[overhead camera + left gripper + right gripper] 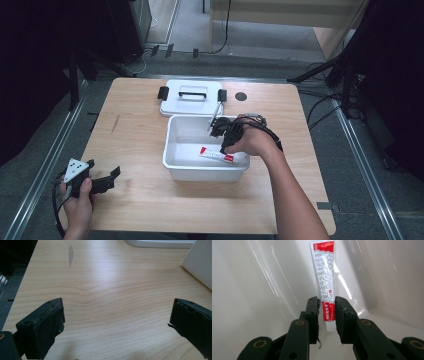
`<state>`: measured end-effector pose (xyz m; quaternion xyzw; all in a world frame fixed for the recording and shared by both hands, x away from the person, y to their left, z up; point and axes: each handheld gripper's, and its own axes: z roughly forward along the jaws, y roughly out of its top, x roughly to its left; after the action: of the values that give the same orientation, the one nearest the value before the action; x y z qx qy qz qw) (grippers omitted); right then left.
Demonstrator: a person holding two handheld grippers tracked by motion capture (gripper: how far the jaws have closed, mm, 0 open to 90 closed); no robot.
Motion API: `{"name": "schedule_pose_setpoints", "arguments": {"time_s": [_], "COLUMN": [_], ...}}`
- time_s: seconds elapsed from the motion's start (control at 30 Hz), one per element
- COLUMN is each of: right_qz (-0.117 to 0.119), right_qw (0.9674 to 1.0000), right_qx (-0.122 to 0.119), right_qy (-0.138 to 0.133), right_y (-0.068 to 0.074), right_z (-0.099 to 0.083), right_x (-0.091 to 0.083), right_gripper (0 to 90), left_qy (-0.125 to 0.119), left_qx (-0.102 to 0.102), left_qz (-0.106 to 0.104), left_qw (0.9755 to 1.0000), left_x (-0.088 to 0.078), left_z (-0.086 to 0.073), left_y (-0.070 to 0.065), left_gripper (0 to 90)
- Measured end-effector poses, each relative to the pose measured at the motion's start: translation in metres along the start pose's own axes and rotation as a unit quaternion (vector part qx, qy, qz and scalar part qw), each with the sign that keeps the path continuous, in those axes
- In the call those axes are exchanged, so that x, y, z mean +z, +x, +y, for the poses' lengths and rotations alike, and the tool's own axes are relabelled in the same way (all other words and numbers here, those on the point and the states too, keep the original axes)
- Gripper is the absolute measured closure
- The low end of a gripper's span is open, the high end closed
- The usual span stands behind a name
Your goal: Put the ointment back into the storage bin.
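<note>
Toothpaste tube point(326, 285) inside the white bin point(172, 150): we are clamping our right claw point(326, 312) on its cap end for lifting, while our left claw point(116, 315) is idling wide open over the table point(105, 277).

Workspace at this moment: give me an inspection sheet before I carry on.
Surface: light wooden table, a thin dark streak near its left edge.
Job's things: red-and-white tube lying on the floor of the open white plastic bin; its cap end sits between the right jaws.
Clutter: white bin lid with black handle and clips flat behind the bin; a small dark round spot beside it.
Grippers: right gripper inside the bin, shut on the tube; left gripper open over bare wood.
Cables: black cable over the right wrist.
Surroundings: grey floor, dark stands, metal rails.
</note>
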<state>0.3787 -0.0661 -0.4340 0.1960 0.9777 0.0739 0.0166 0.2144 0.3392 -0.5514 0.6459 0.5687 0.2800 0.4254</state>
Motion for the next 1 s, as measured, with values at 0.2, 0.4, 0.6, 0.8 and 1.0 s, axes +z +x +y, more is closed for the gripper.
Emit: {"name": "schedule_pose_setpoints", "arguments": {"time_s": [0.2, 0.4, 0.6, 0.8, 1.0], "right_qz": [0.000, -0.001, -0.005, -0.041, -0.063], "right_qw": [0.9998, 0.9990, 0.9965, 0.9926, 0.9860], "right_qx": [0.006, 0.025, 0.048, 0.066, 0.098], "right_qy": [-0.017, -0.038, -0.069, -0.093, -0.119], "right_y": [0.000, -0.001, -0.003, -0.004, -0.005], "right_z": [-0.002, -0.006, -0.015, -0.025, -0.035], "right_x": [-0.013, -0.026, -0.041, -0.055, -0.067], "right_gripper": [71.4, 63.7, 49.1, 30.6, 9.9], "left_qy": [0.000, 0.000, 0.000, 0.000, 0.000], "left_qx": [0.001, 0.000, -0.001, 0.000, 0.000], "left_qz": [0.000, 0.000, 0.000, 0.000, 0.000], "left_qw": [1.0000, 1.0000, 1.0000, 1.0000, 1.0000], "left_x": [0.000, 0.000, 0.000, 0.000, 0.000], "left_z": [0.000, 0.000, 0.000, 0.000, 0.000], "left_y": [0.000, 0.000, 0.000, 0.000, 0.000], "left_gripper": [0.1, 0.1, 0.1, 0.1, 0.1]}}
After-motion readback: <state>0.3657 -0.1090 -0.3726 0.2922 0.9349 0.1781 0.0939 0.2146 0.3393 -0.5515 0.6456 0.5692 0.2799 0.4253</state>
